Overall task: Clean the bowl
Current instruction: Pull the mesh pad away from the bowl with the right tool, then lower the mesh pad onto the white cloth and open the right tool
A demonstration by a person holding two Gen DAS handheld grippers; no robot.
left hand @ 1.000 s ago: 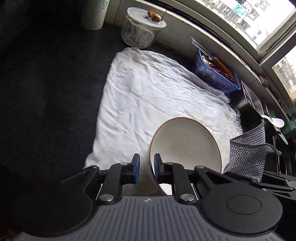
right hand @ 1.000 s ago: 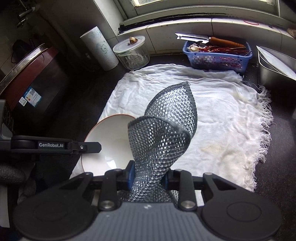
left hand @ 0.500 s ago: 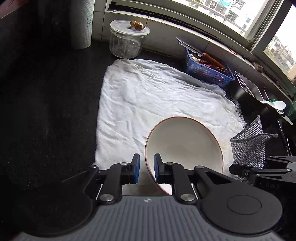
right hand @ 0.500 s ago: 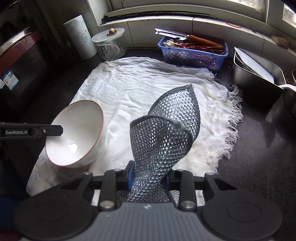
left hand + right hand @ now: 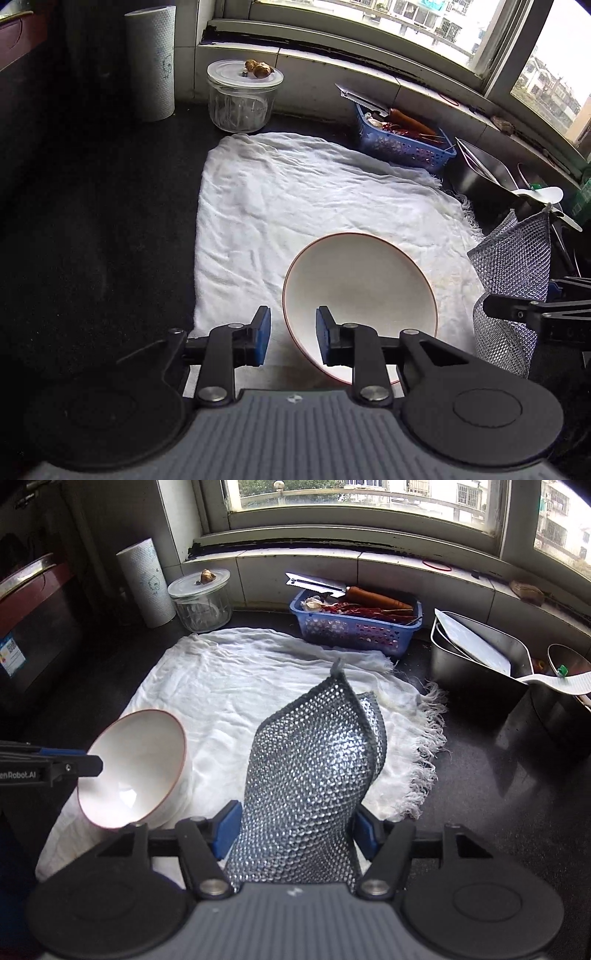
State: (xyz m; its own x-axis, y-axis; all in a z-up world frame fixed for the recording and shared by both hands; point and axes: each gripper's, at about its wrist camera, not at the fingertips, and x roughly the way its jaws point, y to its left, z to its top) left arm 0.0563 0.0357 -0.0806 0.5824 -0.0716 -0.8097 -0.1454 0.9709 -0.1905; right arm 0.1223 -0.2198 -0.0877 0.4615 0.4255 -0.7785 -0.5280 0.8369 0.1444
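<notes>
Bowl (image 5: pixel 360 286): round, glossy white ceramic with a thin reddish rim, tilted on its side over the crumpled, fringed white cloth (image 5: pixel 295 206). The left gripper (image 5: pixel 291 334) straddles its rim, pads parted and looking released. The right gripper (image 5: pixel 295 825), also spread, loosely frames an upright silvery mesh scrubber (image 5: pixel 317 771).

we see a white bowl (image 5: pixel 360 291) with a thin reddish rim, tipped on its side over the white cloth (image 5: pixel 295 206), its clean-looking inside facing up and to the right. beside it, apart from it, stands a silvery mesh scrubbing cloth (image 5: pixel 314 775), folded over at the top, with a dark edge.
</notes>
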